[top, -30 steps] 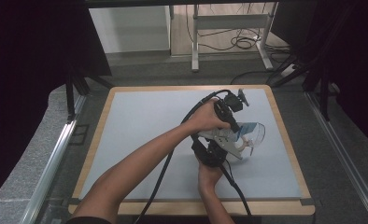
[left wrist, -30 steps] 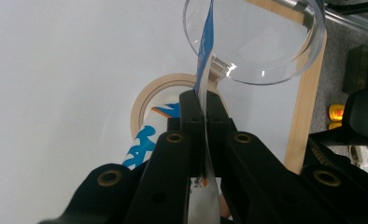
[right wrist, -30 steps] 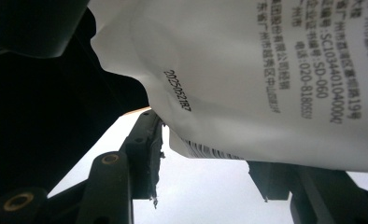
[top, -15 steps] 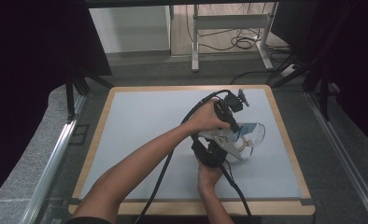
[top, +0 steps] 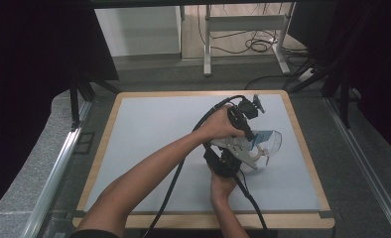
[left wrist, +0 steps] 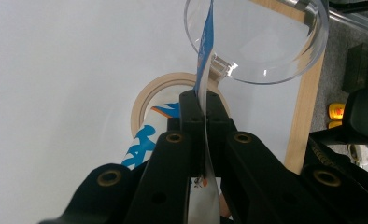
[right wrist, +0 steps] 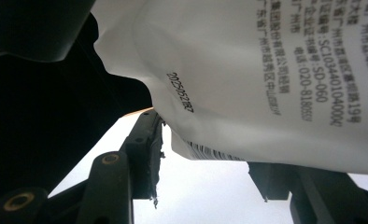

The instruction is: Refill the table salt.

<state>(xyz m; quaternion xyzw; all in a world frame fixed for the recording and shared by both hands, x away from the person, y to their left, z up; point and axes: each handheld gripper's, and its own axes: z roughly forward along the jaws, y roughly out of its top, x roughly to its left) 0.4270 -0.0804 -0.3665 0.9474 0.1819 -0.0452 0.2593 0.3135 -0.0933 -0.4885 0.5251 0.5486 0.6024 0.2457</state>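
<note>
**Packet pinched over a clear bowl**

Left tool (left wrist: 204, 105) clamped tight on the thin edge of a blue-and-white packet (left wrist: 205, 42), held up over the clear bowl (left wrist: 266, 46) near the right edge of the tabletop (top: 149, 129). Roll of tape (left wrist: 147, 95) flat below, beside the bowl. Right tool (right wrist: 210, 158) spread wide, just under the packet's printed white back (right wrist: 266, 70), not clamped. Both hands close together in the high view.
</note>
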